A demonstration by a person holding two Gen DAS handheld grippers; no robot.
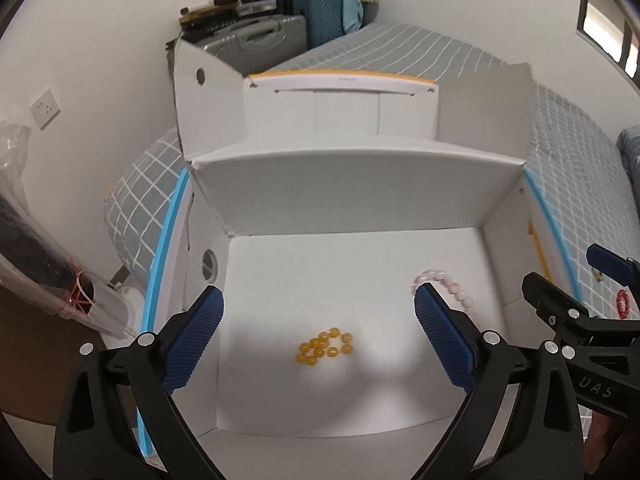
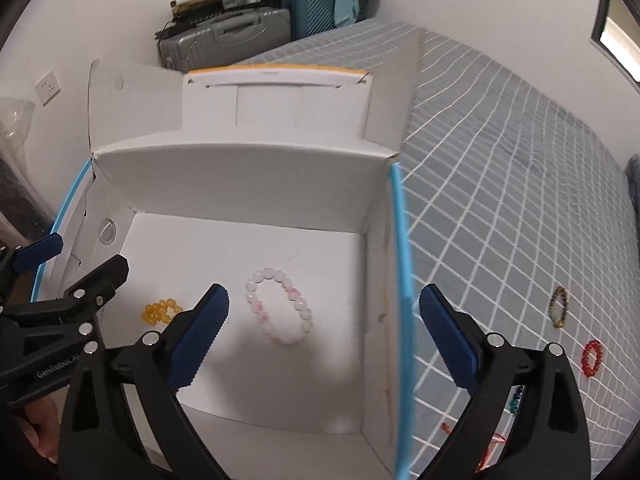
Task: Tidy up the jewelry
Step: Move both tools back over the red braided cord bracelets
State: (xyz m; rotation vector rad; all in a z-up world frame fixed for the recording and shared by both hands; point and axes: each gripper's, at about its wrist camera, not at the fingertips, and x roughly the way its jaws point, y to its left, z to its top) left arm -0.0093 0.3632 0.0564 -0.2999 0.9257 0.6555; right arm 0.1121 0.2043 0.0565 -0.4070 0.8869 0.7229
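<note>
An open white cardboard box (image 2: 256,184) with blue-edged sides sits on a bed, its flaps standing up at the back and sides. On the box floor lie two bead bracelets: a yellow bead bracelet (image 1: 325,347), bunched up, toward the left, and a pale pink bead bracelet (image 2: 279,306), lying in an open oval, toward the right, well apart from the yellow one. The left tool (image 1: 318,344) hangs above the yellow bracelet with its blue-padded jaws spread wide and nothing between them; the beads lie on the box floor below the gap, untouched. The right tool (image 2: 322,338) is likewise released, jaws spread wide with nothing gripped; the pink bracelet lies below, nearer its left finger, and the box's right wall runs through the gap in its view. Each tool shows at the edge of the other's view. The bed (image 2: 500,168) is covered in a grey sheet with a white grid pattern. On it, right of the box, lie a dark brownish bracelet (image 2: 559,306), a red bead bracelet (image 2: 591,358) and, partly hidden behind the right tool, some coloured beads and red cord. At the far end of the room, against the white wall, stand a grey suitcase (image 2: 224,40) and a teal suitcase (image 2: 308,6) with clutter on top; a wall socket (image 2: 48,86) is on the left wall.
</note>
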